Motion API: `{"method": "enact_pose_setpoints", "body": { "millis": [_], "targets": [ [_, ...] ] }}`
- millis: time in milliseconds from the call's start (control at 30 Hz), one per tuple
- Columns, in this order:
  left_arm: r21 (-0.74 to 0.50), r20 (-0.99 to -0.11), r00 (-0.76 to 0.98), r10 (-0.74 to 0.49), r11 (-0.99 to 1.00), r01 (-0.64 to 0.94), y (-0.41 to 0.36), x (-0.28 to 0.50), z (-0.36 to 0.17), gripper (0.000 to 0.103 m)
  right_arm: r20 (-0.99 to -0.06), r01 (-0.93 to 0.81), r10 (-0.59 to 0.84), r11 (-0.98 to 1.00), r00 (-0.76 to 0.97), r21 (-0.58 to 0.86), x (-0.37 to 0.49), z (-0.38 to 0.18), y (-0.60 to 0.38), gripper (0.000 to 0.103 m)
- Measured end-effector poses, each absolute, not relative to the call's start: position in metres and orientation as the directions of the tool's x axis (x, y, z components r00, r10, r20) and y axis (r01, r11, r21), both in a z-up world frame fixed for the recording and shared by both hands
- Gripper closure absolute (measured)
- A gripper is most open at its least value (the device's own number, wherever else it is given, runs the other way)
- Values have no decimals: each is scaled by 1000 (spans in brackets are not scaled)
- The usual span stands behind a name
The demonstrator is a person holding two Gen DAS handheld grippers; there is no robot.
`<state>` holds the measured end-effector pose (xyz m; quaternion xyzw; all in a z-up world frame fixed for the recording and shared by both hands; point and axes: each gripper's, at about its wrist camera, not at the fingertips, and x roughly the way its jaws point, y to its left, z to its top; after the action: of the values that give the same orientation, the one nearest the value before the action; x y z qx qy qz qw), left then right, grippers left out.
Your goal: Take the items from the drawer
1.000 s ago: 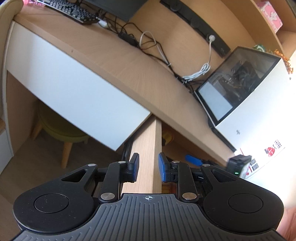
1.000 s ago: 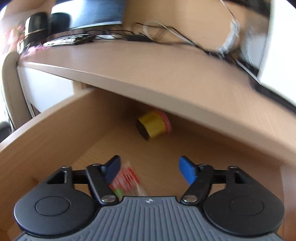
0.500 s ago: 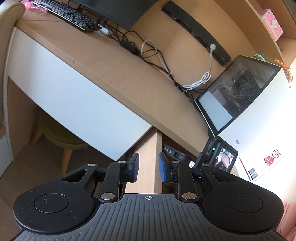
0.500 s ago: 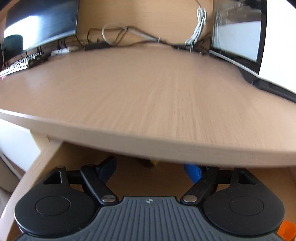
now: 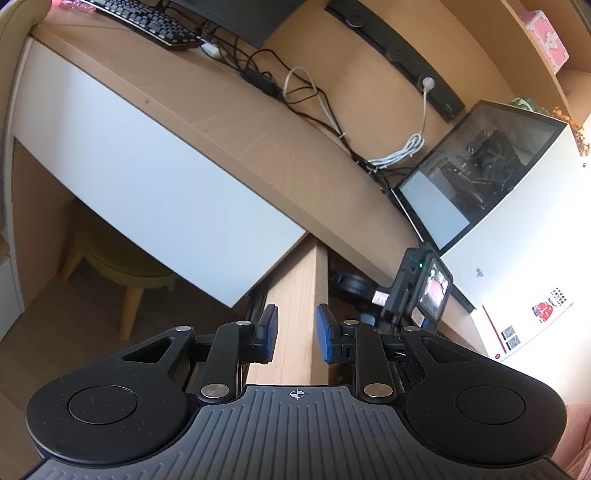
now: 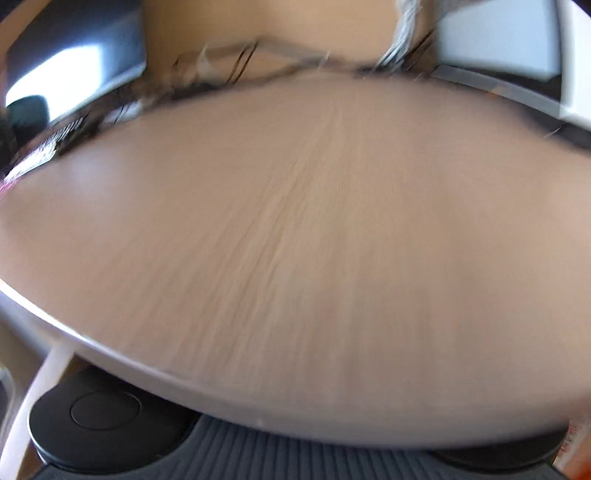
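My left gripper (image 5: pixel 295 330) straddles the top edge of the open drawer's wooden side wall (image 5: pixel 301 280), and its blue pads (image 5: pixel 271 325) press against both faces. To the right of that wall, the right gripper's camera housing (image 5: pixel 424 291) rises from the drawer just below the desk edge. The right wrist view is blurred and almost filled by the desk top (image 6: pixel 314 240). Only the right gripper's black body (image 6: pixel 103 410) shows below the desk edge; its fingers are hidden. None of the drawer's contents are in view.
A white desk panel (image 5: pixel 147 184) hangs left of the drawer, with a green stool (image 5: pixel 114 258) under it. On the desk are a keyboard (image 5: pixel 147 14), tangled cables (image 5: pixel 295 92) and a white computer case (image 5: pixel 498 177). A small orange-red patch (image 6: pixel 572 443) shows at the lower right.
The right gripper has lifted out of the drawer: the yellow item and the red packet dropped from its view, and the desk top now fills it. The left gripper has stayed on the drawer wall.
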<state>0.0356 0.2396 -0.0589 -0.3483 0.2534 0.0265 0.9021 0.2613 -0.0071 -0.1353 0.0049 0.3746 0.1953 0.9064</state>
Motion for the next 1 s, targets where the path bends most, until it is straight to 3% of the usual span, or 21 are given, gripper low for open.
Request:
{"method": "enact_pose_setpoints", "body": {
  "millis": [33, 233, 333, 433, 467, 533, 633, 800, 1000],
  "targets": [
    [-615, -479, 868, -129, 755, -228, 239, 36, -57, 79, -687, -354, 344, 925, 639, 134, 257, -136, -6, 83],
    [-612, -490, 860, -146, 760, -220, 231, 41, -31, 79, -781, -363, 292, 927, 552, 89, 227, -126, -24, 93],
    [-616, -495, 855, -155, 757, -219, 226, 42, -19, 79, -828, -326, 282, 937, 485, 129, 203, -118, -46, 93],
    [-616, -518, 838, -170, 754, -228, 221, 42, -14, 79, -855, -393, 314, 908, 413, 143, 187, -113, -60, 93],
    [-618, -532, 827, -183, 752, -231, 219, 43, -13, 79, -859, -418, 304, 901, 411, 119, 180, -109, -63, 92],
    [-621, -562, 799, -214, 747, -237, 214, 42, -12, 79, -873, -440, 257, 896, 416, 54, 166, -98, -67, 72],
    [-643, -577, 773, -264, 730, -231, 207, 38, -9, 79, -862, -338, 192, 941, 469, 26, 136, -72, -79, 50],
    [-629, -589, 743, -317, 757, -175, 191, 44, 15, 79, -789, -163, 116, 986, 603, 21, 67, -32, -97, 47],
    [-576, -575, 733, -363, 816, -48, 160, 60, 43, 79, -618, -141, -49, 957, 785, -255, 29, -11, -93, 43]
  ]
}}
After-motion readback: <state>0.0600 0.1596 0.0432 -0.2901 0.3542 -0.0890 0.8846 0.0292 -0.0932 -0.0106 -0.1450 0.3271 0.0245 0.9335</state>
